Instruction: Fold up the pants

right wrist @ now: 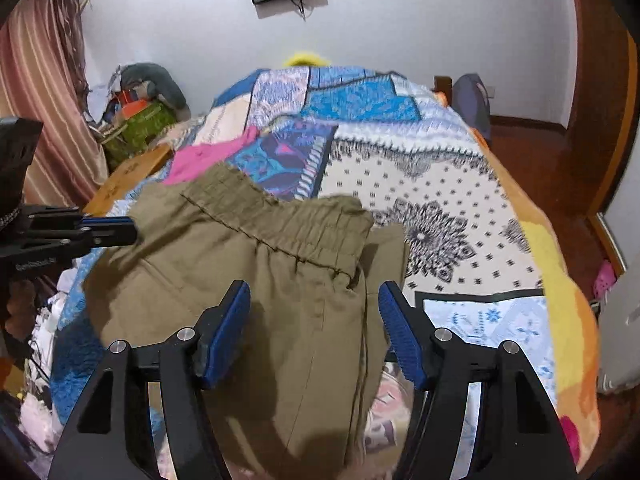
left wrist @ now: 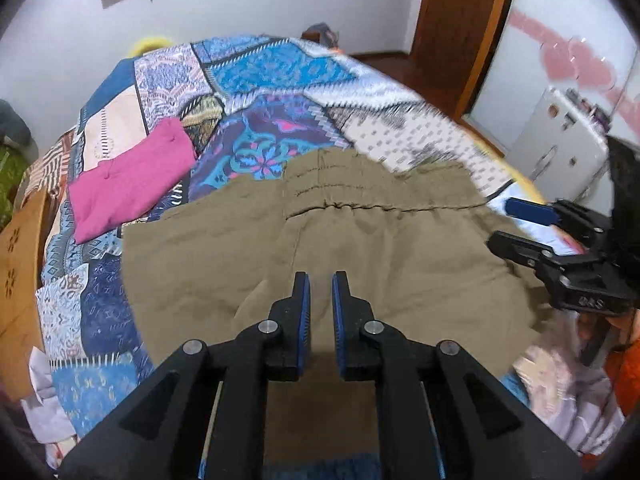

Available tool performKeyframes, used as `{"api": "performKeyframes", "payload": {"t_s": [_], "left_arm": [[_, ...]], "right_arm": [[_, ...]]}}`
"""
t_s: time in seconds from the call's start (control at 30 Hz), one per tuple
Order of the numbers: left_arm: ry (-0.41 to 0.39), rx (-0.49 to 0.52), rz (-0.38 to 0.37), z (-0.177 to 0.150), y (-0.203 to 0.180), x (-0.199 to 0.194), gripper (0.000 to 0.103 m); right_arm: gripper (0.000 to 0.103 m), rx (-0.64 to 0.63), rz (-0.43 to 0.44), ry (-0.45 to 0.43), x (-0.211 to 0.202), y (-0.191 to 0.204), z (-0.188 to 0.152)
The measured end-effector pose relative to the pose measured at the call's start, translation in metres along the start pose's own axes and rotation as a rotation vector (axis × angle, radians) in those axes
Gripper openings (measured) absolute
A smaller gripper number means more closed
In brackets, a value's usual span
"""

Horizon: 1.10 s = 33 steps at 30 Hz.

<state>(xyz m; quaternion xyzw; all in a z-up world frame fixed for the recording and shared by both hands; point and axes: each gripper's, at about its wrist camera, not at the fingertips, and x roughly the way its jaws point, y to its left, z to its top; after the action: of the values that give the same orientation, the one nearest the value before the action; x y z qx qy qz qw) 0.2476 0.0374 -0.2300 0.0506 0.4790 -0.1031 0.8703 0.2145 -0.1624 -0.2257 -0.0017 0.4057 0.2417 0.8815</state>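
Fingers first: your left gripper [left wrist: 320, 292] was nearly closed, holding nothing; your right gripper [right wrist: 314, 304] gaped, unclenched, over the pants [right wrist: 280, 280], lying part-folded on the bed [right wrist: 460, 208]. Next, likely: pinch an edge, fold again.

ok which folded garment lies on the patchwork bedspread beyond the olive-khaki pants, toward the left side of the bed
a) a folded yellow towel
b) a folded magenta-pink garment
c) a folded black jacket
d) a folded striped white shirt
b: a folded magenta-pink garment lies on the patterned patchwork bedspread, past the left edge of the olive-khaki pants; the right wrist view shows the same pink cloth behind the waistband.
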Motion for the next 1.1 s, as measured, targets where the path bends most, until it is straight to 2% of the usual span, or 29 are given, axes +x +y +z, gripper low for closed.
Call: {"api": "performKeyframes", "payload": {"t_s": [0.07,0.17,0.33,0.43,0.57,0.7,0.83,0.93,1.0,1.1], "left_arm": [[0.006,-0.005,0.015,0.001,0.004,0.011,0.015],[-0.001,-0.027,-0.006,-0.002,0.015,0.016,0.016],[-0.005,-0.038,0.01,-0.006,0.021,0.008,0.014],[-0.021,-0.066,0.051,-0.009,0.033,-0.008,0.014],[-0.055,-0.1,0.01,-0.011,0.044,-0.036,0.016],[-0.098,-0.133,-0.064,-0.018,0.042,-0.056,0.029],[-0.076,-0.131,-0.101,-0.029,0.031,-0.044,0.029],[-0.021,-0.123,-0.089,-0.045,0.026,-0.025,0.029],[-0.007,-0.098,-0.062,-0.057,0.024,-0.018,0.029],[-0.016,-0.084,-0.071,-0.071,0.028,-0.029,0.029]], "right_arm": [[0.063,-0.005,-0.014,0.023,0.008,-0.003,-0.005],[0.063,0.004,-0.038,0.019,0.007,-0.016,-0.009],[0.063,0.046,-0.014,0.043,-0.001,-0.031,-0.013],[0.063,0.036,-0.004,0.044,-0.015,-0.025,-0.008],[0.063,0.016,0.056,-0.012,-0.034,-0.008,0.004],[0.063,-0.024,0.14,-0.05,-0.036,0.022,0.013],[0.063,-0.061,0.187,0.0,-0.014,0.048,0.007],[0.063,-0.047,0.198,0.066,0.004,0.052,-0.008],[0.063,-0.062,0.182,0.06,0.0,0.051,-0.016],[0.062,-0.084,0.164,0.068,-0.013,0.048,-0.024]]}}
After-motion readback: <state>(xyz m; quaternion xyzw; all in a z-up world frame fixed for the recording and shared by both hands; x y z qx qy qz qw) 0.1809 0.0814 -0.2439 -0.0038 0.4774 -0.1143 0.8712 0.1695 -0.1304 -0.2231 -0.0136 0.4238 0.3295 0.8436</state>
